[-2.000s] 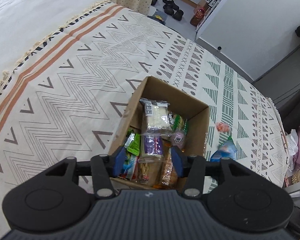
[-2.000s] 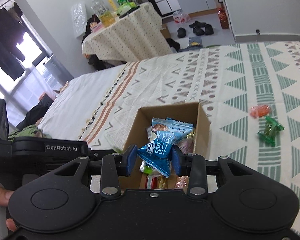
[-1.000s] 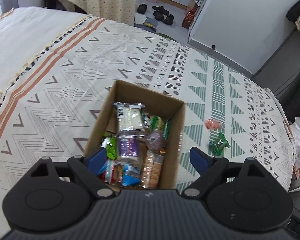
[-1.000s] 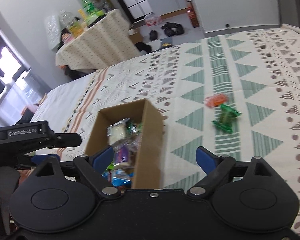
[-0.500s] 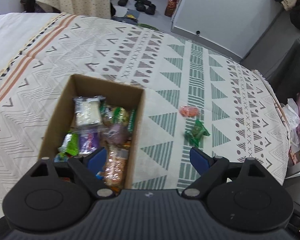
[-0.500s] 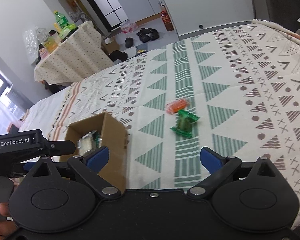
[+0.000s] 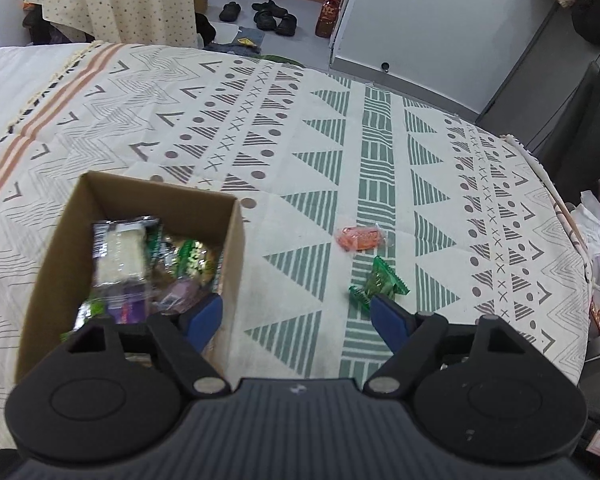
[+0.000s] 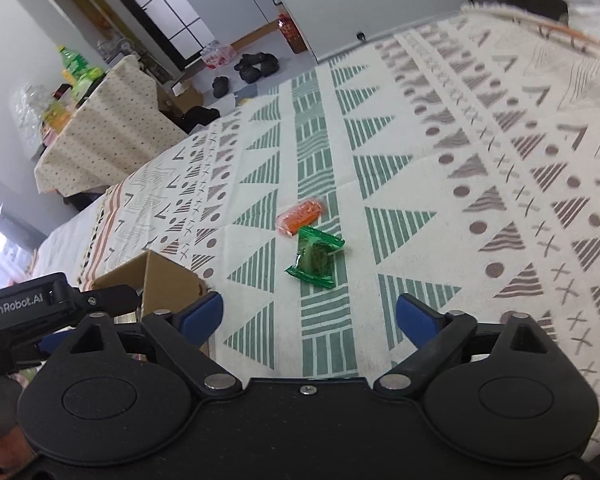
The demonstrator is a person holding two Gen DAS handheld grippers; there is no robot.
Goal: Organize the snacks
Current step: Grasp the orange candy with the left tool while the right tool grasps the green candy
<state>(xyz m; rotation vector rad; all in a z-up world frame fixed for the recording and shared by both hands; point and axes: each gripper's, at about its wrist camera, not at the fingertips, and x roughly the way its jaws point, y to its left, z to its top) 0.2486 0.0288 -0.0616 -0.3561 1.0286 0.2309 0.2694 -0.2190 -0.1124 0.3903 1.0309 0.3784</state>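
Note:
An open cardboard box (image 7: 236,248) holding several wrapped snacks stands on the patterned bedspread; it also shows in the right wrist view (image 8: 168,280). A green snack packet (image 7: 378,280) (image 8: 316,258) and an orange packet (image 7: 358,237) (image 8: 300,216) lie on the bedspread to the box's right. My left gripper (image 7: 296,316) is open and empty, its left finger over the box's right edge, its right finger near the green packet. My right gripper (image 8: 310,316) is open and empty, just short of the green packet.
The bedspread (image 7: 340,140) covers a bed whose far edge drops to the floor with shoes (image 7: 268,16). A cloth-covered table (image 8: 100,128) with bottles stands beyond. White cabinet (image 7: 440,20) at back right. The left gripper's body (image 8: 16,304) sits beside my right one.
Both grippers let their snacks go into the box and opened, then swung right toward the green and orange packets. The box now sits at the left of both views.

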